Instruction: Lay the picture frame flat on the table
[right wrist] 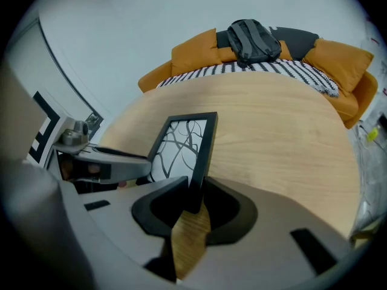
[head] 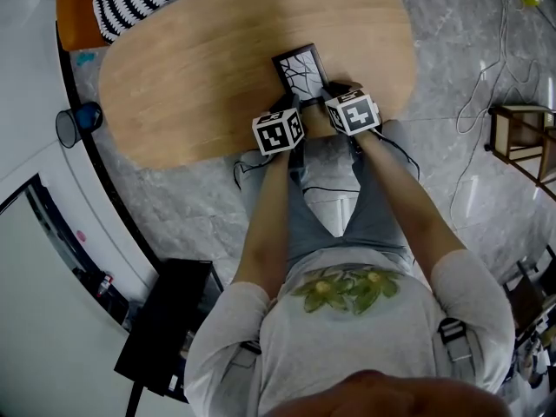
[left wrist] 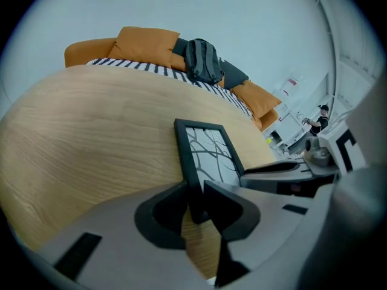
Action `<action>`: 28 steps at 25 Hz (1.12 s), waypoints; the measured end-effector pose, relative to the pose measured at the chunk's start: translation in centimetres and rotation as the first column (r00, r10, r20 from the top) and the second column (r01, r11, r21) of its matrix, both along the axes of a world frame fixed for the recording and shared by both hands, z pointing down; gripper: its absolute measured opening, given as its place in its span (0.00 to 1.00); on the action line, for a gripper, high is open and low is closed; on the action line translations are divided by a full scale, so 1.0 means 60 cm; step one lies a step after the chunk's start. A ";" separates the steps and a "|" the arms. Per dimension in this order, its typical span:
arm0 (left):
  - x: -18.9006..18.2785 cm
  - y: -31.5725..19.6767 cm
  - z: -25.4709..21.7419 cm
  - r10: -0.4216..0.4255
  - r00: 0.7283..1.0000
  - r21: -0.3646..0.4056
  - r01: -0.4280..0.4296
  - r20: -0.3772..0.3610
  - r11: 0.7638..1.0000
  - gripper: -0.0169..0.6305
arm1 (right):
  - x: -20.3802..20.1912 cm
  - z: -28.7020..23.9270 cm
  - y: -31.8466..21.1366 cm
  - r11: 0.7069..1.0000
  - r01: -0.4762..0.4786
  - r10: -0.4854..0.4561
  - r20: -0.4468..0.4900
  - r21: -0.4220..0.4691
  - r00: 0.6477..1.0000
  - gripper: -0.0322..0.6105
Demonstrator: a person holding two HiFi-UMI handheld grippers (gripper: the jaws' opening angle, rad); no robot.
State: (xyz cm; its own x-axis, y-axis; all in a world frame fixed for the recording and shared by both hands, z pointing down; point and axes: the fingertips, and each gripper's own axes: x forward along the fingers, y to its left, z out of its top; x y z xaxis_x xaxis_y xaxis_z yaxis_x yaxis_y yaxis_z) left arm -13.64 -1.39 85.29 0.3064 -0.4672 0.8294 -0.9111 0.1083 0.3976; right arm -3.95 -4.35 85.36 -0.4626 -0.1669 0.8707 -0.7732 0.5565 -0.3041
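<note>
A black picture frame (head: 300, 72) with a branch drawing sits near the front edge of the oval wooden table (head: 191, 76), its face turned up. My left gripper (head: 291, 104) is shut on the frame's (left wrist: 205, 150) left edge, with the pads (left wrist: 172, 192) pressing both sides of the black moulding. My right gripper (head: 328, 94) is shut on the right edge of the frame (right wrist: 184, 147), close to its near corner. Both grippers (left wrist: 195, 199) (right wrist: 195, 195) hold the near end. I cannot tell whether the far end rests on the wood.
An orange sofa (right wrist: 199, 56) with a striped throw and a dark backpack (right wrist: 251, 41) stands beyond the table. On the floor are a blue cup (head: 85, 115) at left, cables (head: 486, 85) and a wooden stool (head: 521, 137) at right.
</note>
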 end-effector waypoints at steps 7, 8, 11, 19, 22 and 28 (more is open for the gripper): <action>-0.002 -0.003 0.003 -0.004 1.000 -0.013 0.004 -0.018 1.000 0.18 | -0.002 0.000 -0.001 1.000 -0.012 0.012 0.025 -0.020 1.000 0.20; -0.001 -0.002 0.003 0.002 1.000 -0.018 -0.002 -0.015 1.000 0.18 | -0.001 0.000 -0.001 1.000 -0.006 0.007 0.024 -0.019 1.000 0.20; 0.000 -0.003 0.003 0.026 1.000 -0.025 -0.026 0.013 0.999 0.19 | 0.001 0.002 -0.002 1.000 0.009 -0.009 0.015 -0.010 1.000 0.24; -0.005 -0.013 -0.020 0.046 0.996 0.012 -0.047 0.072 0.999 0.42 | -0.016 -0.029 -0.003 1.000 0.001 -0.002 0.071 0.018 0.997 0.37; -0.011 -0.018 -0.039 0.041 0.996 0.019 -0.043 0.081 0.999 0.42 | -0.015 -0.052 -0.010 0.999 -0.008 0.005 0.080 0.036 0.997 0.37; -0.017 -0.020 -0.096 0.035 0.997 0.025 -0.037 0.067 0.999 0.42 | -0.014 -0.107 -0.010 0.999 -0.022 0.018 0.100 0.032 0.995 0.34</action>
State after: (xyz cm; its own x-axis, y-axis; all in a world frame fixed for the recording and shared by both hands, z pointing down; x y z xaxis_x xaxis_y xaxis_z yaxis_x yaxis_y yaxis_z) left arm -14.68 -2.60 79.52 0.2675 -0.4791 0.8360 -0.9389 0.0655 0.3379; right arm -4.81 -4.93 78.95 -0.5430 -0.2049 0.8144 -0.7511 0.5522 -0.3618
